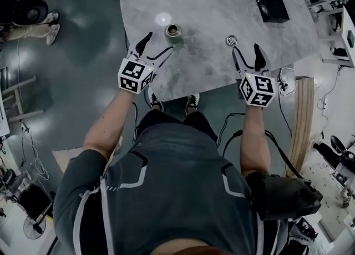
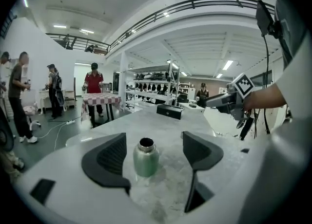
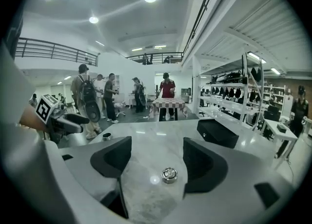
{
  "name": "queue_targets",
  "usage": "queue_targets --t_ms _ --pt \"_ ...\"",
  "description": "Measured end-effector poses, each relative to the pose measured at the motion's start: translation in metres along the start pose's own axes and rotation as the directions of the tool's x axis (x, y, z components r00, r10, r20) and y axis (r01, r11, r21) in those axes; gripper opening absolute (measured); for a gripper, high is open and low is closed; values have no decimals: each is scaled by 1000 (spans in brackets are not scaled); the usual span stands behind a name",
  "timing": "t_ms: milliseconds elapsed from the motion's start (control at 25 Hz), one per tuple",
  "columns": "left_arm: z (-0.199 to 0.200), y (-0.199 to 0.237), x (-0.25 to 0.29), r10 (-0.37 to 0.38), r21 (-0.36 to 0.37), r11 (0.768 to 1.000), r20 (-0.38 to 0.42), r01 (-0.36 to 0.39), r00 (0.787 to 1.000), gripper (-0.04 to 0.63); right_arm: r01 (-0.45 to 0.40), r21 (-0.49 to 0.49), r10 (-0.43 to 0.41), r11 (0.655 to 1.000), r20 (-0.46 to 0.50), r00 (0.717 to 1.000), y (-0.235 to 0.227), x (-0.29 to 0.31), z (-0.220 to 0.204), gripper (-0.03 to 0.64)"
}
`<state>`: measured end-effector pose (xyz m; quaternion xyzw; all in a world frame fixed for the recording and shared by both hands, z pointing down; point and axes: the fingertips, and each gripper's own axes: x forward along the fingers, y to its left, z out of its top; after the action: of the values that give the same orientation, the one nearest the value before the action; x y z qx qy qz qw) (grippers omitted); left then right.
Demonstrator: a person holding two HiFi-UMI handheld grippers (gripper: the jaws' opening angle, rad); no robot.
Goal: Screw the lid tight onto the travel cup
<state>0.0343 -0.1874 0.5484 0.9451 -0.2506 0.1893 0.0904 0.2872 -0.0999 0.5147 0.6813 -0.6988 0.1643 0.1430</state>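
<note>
A green metal travel cup [image 1: 173,31] stands upright and uncapped on the marble table [image 1: 211,4]. In the left gripper view the cup [image 2: 145,158] sits ahead, between the lines of the two jaws but beyond their tips. My left gripper [image 1: 156,46] is open and empty, just short of the cup. The round silver lid [image 1: 231,40] lies flat on the table to the right. My right gripper [image 1: 248,52] is open with nothing in it, and the lid [image 3: 169,175] lies just past its fingertips. The left gripper [image 2: 155,157] and right gripper [image 3: 156,164] both hover low over the table.
A black box [image 1: 269,0] lies at the table's far right; it also shows in the right gripper view as a black box [image 3: 217,132]. Several people stand on the floor beyond the table. A checked table [image 3: 167,103] is farther back. The table's near edge [image 1: 183,94] is by my legs.
</note>
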Motion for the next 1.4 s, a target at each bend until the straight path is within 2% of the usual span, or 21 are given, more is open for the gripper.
queue_targets --t_ms 320,520,680,800,1040,1280,1400 --pt "-51 9 45 26 -21 999 -63 -28 998 366 -8 21 10 1000 -107 994 -7 40 -69 321" --pt "-73 20 65 41 -8 999 -97 -42 994 367 -5 34 11 999 -162 987 -13 63 -106 321" --pt "-92 27 84 75 -11 997 -124 -77 989 387 -6 54 17 999 -201 980 -20 77 -130 321" --pt "-105 28 99 68 -18 997 -143 -71 987 396 -11 59 24 998 -233 972 -22 90 -147 327" --pt "-118 37 118 81 -20 996 -159 -86 984 397 -8 75 27 997 -258 966 -27 111 -164 328" --pt "-121 37 132 89 26 996 -180 -86 980 406 2 72 19 997 -278 960 -34 126 -169 328" --pt "-122 38 135 95 24 995 -194 -92 976 410 5 70 16 998 -302 953 -36 132 -171 328"
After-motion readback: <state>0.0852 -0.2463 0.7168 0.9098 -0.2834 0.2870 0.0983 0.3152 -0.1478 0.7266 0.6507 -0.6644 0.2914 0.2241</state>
